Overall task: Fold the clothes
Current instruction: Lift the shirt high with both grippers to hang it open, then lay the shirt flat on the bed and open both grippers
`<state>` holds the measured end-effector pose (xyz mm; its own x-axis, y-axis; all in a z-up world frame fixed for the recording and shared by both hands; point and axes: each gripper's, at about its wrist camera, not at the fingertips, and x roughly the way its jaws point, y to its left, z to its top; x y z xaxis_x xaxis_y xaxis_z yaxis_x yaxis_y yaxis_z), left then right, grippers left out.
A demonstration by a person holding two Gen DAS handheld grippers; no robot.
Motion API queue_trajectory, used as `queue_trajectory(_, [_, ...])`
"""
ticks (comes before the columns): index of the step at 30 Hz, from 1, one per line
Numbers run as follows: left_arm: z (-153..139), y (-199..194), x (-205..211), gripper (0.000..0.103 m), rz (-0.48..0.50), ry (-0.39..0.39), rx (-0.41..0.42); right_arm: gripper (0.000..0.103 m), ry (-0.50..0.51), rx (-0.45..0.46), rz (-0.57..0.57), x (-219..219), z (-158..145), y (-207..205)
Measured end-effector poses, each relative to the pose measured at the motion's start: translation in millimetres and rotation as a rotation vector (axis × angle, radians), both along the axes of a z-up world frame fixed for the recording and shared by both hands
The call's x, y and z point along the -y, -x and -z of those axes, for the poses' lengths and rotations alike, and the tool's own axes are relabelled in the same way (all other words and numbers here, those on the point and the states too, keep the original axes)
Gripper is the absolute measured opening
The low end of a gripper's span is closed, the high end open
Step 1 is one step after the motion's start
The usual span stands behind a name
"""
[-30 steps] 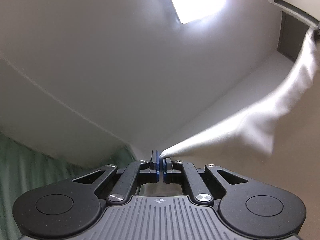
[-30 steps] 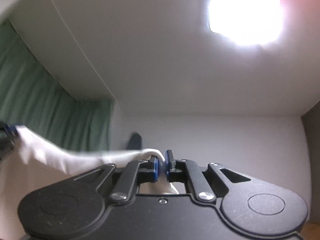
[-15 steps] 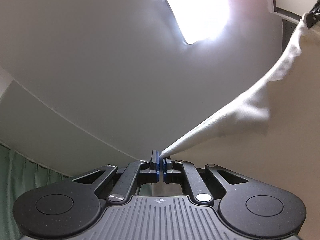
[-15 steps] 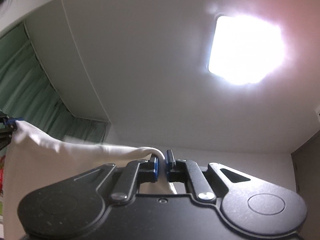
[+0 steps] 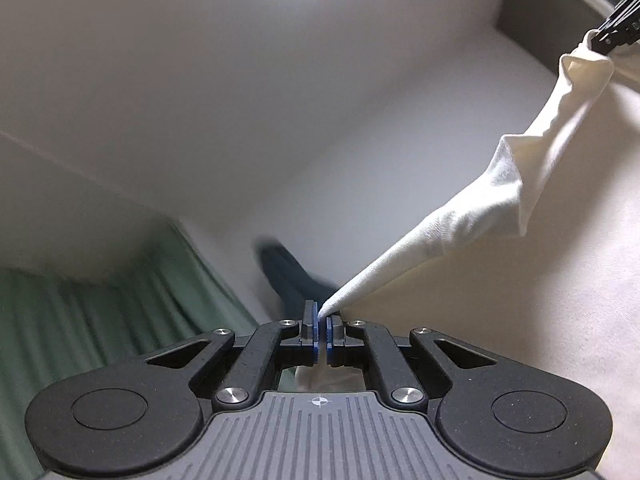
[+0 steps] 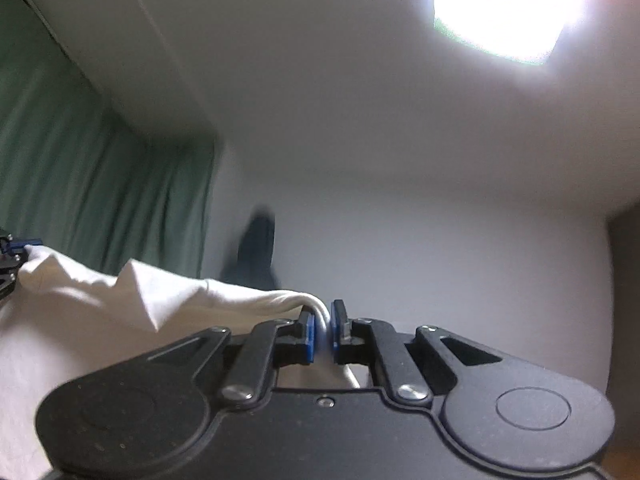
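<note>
Both cameras have tipped down since half a second ago: the ceiling lamp (image 6: 508,8) slid to the top edge in the left view, and the green curtain (image 6: 92,184) and a dark blurred thing (image 5: 292,276) on the wall came back into sight. Largest in both views is the white cloth (image 5: 460,224), which hangs in the air between the two tools, stretched from the lower middle to the upper right in the left view, and from the lower middle to the left edge in the right view. Its top edge is rather taut, with a loose fold near the middle, and the rest falls below. My judgement is that the step in hand is to hold the garment up and spread it before laying it down for folding; the next move asks both hands to lower together and keep the edge tight, so the cloth lands flat. Both tools point up and forward, toward the wall and ceiling. The left gripper (image 5: 322,334) has its pads pressed together on a corner of the cloth. The right gripper (image 6: 322,334) pinches a thicker bunch of cloth, so its pads (image 6: 309,334) stand a little apart.
</note>
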<state>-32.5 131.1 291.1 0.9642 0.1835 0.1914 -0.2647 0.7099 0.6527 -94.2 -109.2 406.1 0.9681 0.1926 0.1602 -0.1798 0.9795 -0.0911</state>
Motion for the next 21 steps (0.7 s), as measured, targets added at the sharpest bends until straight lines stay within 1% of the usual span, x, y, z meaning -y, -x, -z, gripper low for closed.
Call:
queue_trajectory(1, [16, -20, -14, 0.004, -0.005, 0.006, -0.048, 0.008, 0.000, -0.049, 0.004, -5, 13, -29])
queue_trajectory(3, [46, -62, -32, 0.004, -0.022, 0.010, -0.137, 0.008, 0.001, -0.147, 0.016, -15, 53, -90])
queue_trajectory(4, [65, -80, -45, 0.004, -0.030, 0.017, -0.186, 0.008, 0.001, -0.196, 0.022, -20, 74, -121])
queue_trajectory(6, [114, -129, -67, 0.004, -0.044, 0.037, -0.284, 0.008, -0.023, -0.306, 0.018, -32, 119, -181])
queue_trajectory(7, [128, -148, -57, 0.004, -0.046, 0.070, -0.338, 0.008, -0.031, -0.361, 0.019, -40, 143, -205])
queue_trajectory(9, [159, -179, -66, 0.004, -0.063, 0.130, -0.436, 0.008, -0.026, -0.460, 0.022, -37, 201, -253])
queue_trajectory(10, [187, -199, -73, 0.004, -0.073, 0.143, -0.487, 0.007, -0.011, -0.506, 0.021, -40, 226, -271])
queue_trajectory(11, [208, -216, -79, 0.004, -0.080, 0.142, -0.530, 0.007, 0.006, -0.552, 0.019, -46, 250, -286])
queue_trajectory(13, [238, -243, -91, 0.004, -0.089, 0.133, -0.610, 0.007, 0.031, -0.641, 0.012, -55, 296, -316])
queue_trajectory(15, [266, -269, -96, 0.004, -0.089, 0.155, -0.646, 0.006, 0.043, -0.716, 0.011, -67, 328, -338])
queue_trajectory(16, [273, -281, -98, 0.004, -0.094, 0.176, -0.652, 0.006, 0.049, -0.737, 0.010, -68, 341, -343])
queue_trajectory(18, [276, -303, -110, 0.004, -0.100, 0.229, -0.665, 0.006, 0.062, -0.770, 0.005, -75, 359, -348])
queue_trajectory(21, [281, -326, -129, 0.004, -0.115, 0.322, -0.702, 0.006, 0.062, -0.795, -0.003, -82, 362, -367])
